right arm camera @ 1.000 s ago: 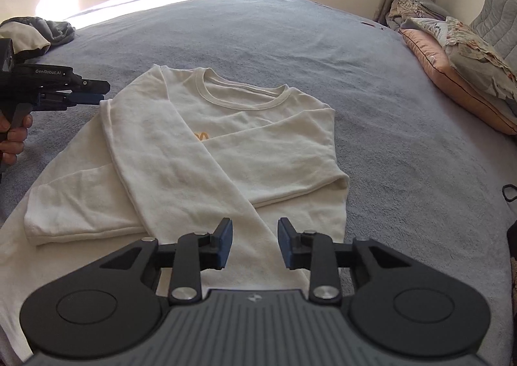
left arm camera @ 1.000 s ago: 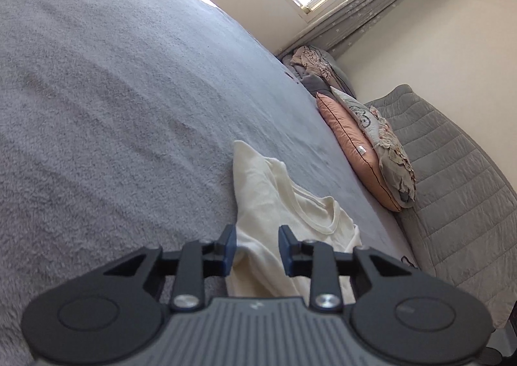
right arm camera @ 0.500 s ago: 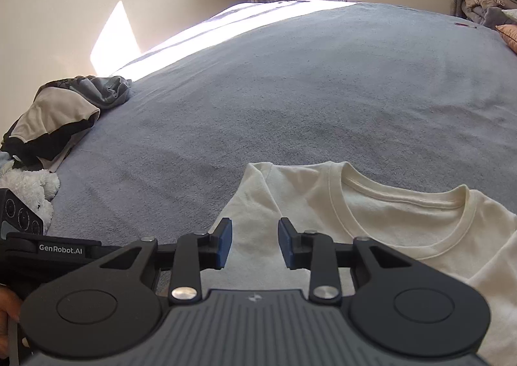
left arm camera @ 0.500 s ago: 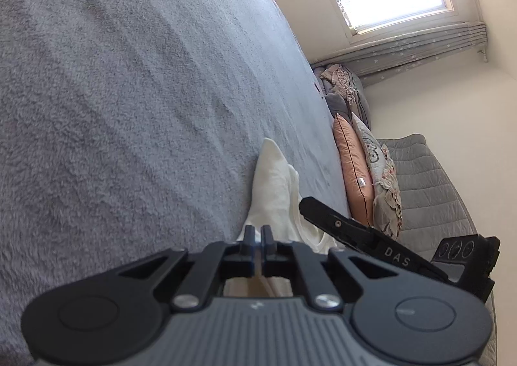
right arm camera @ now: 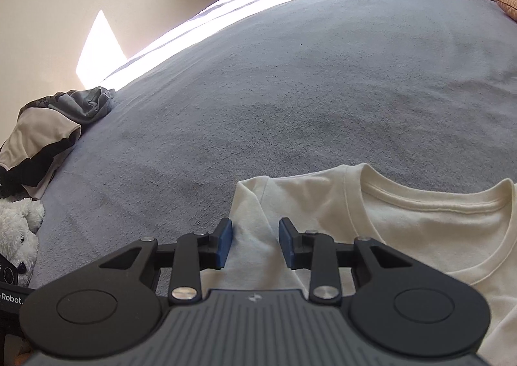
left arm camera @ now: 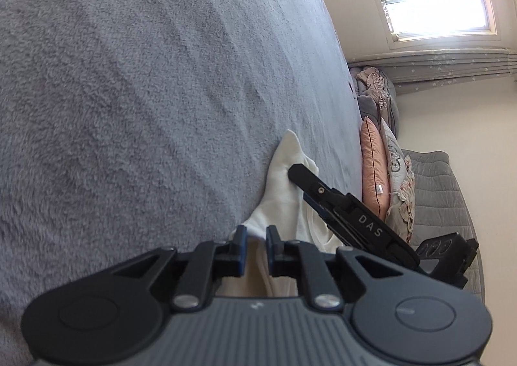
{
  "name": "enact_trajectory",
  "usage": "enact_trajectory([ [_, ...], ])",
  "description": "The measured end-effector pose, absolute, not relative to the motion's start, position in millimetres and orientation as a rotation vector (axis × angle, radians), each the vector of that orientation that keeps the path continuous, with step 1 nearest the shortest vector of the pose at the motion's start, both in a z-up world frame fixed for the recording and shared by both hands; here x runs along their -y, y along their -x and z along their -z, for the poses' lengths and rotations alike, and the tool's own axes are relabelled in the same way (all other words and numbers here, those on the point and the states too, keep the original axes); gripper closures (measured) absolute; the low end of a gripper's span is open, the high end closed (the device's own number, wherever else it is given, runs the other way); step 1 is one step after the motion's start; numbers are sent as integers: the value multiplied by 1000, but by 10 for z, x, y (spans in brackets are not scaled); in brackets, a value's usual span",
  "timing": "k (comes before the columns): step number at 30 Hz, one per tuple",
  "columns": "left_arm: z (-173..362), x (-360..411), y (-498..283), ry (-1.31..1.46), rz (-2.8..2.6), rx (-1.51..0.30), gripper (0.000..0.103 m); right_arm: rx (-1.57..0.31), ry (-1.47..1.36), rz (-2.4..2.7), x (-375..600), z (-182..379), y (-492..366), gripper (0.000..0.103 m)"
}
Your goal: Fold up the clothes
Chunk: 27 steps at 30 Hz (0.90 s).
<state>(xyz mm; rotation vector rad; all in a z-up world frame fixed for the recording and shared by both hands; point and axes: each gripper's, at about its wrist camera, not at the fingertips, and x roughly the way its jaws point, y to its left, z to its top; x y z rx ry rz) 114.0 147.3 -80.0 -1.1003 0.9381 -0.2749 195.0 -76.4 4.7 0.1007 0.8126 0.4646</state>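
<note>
- Your left gripper (left arm camera: 256, 232): jaws parted, a fold of the cream cotton sweatshirt (right arm camera: 404, 223) between them, ungripped.
- Your right gripper (right arm camera: 255, 241): spread wide, straddling the sweatshirt's shoulder edge on the grey fleece blanket (right arm camera: 290, 81).

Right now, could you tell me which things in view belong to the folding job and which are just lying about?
Part of the job:
cream sweatshirt
left tongs, open at its edge
right tongs, open over its shoulder

Just lying about:
pile of dark and beige clothes
white plush toy
peach pillow
grey blanket underneath
</note>
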Motion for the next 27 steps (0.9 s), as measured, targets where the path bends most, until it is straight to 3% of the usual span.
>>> enact_trajectory([
  [6,924,-1527,-1126,1206,312,-923,89,-782,-87,-452,726,-37,-1945,72],
  [7,950,-1535,-1122,1236,326,-910,89,-777,-85,-450,720,-36,-1944,91],
  [8,961,-1539,-1114,1238,336,-896,102,-772,-82,-448,714,-34,-1944,97],
  [18,708,-1272,-1042,853,275,-944,103,-760,-60,-332,680,84,-1968,98],
  [22,495,-1238,-1098,709,238,-888,103,-728,-40,-340,662,-51,-1822,85],
  [27,286,-1254,-1107,587,197,-827,101,-668,28,-401,653,-197,-1439,85],
])
